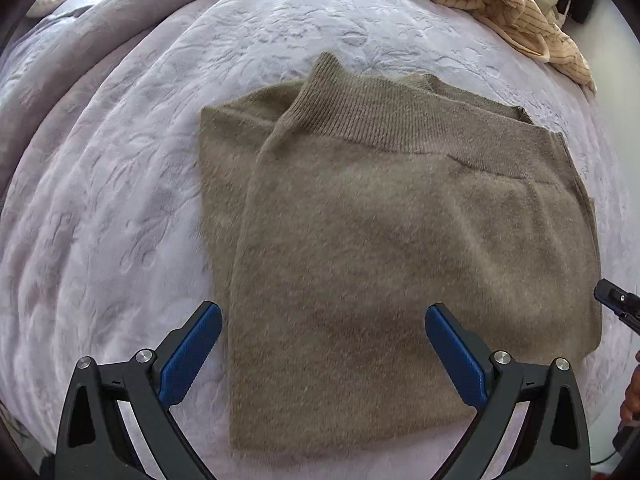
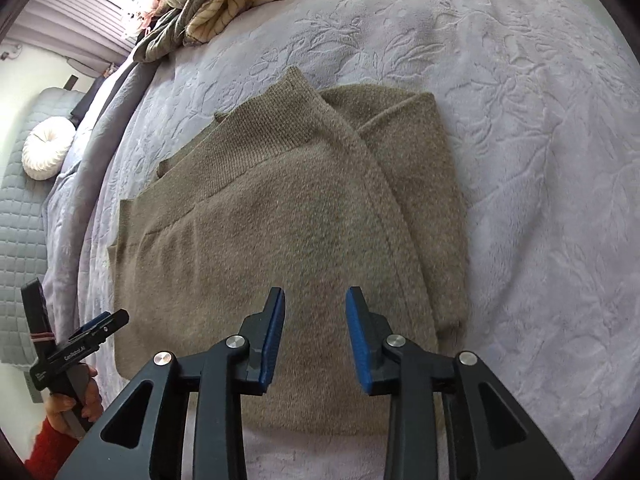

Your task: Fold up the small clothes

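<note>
A folded olive-brown knit sweater (image 1: 400, 248) lay flat on the bed, on a pale lavender embossed blanket (image 1: 120, 200), its ribbed hem band turned up on top toward the far side. The left tool (image 1: 323, 344) hung above the sweater's near edge with its blue pads spread wide and nothing between them — released. The right tool (image 2: 316, 332) hovered over the same near edge, its pads parted by a narrower gap, also released, gripping no cloth.

In the left wrist view the tip of the right tool showed at the right border, just past the sweater's side. In the right wrist view the left tool appeared at the lower left, held by a hand (image 2: 76, 400) with a red sleeve (image 2: 48, 448) below it.

At the far corner of the bed sat a heap of other clothes (image 1: 520, 12) — a cream striped piece over a dull green one — well apart from the sweater. Beyond the bed's left side, in the right wrist view, stood a grey quilted panel (image 2: 20, 220) with a round white pleated cushion (image 2: 48, 152) against it. Nothing lay on the sweater itself, and the blanket around it was bare.
</note>
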The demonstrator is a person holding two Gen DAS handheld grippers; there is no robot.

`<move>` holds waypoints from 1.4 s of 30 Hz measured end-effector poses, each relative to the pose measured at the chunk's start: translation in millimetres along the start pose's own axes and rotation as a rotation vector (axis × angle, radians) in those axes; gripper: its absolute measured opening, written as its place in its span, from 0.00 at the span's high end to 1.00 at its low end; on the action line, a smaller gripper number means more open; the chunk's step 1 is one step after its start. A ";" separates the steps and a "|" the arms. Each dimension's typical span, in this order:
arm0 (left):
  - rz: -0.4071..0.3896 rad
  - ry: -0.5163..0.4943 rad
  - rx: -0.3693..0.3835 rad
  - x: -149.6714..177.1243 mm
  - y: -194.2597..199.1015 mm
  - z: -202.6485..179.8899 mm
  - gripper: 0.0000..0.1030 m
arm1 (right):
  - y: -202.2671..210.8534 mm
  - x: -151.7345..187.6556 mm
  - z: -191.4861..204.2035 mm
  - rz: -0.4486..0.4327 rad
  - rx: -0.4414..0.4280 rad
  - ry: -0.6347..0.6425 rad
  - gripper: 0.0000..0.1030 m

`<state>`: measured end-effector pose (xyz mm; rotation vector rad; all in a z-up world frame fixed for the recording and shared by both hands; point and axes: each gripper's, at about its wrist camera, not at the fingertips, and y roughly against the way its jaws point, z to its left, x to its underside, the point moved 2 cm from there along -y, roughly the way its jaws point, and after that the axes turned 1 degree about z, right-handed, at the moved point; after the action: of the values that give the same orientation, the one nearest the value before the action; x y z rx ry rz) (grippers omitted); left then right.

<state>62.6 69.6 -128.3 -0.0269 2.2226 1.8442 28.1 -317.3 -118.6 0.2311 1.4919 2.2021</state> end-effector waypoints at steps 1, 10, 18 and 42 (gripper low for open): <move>0.012 0.023 0.007 5.6 2.2 4.4 0.01 | 1.1 7.7 -0.5 0.006 -0.006 -0.006 0.66; 0.099 0.242 0.113 79.7 15.2 53.5 0.01 | 5.0 64.0 -11.6 0.050 -0.057 -0.099 0.66; 0.095 0.558 0.318 97.5 4.2 94.5 0.01 | -2.2 89.4 -30.9 0.060 -0.170 -0.269 0.57; 0.068 0.447 0.315 79.0 -20.3 81.2 0.87 | -19.2 67.6 -67.7 0.026 -0.092 -0.320 0.93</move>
<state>4.4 155.8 -177.5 -0.3399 2.8277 1.6175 -52.1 -336.4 -170.9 0.5470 1.2167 2.1261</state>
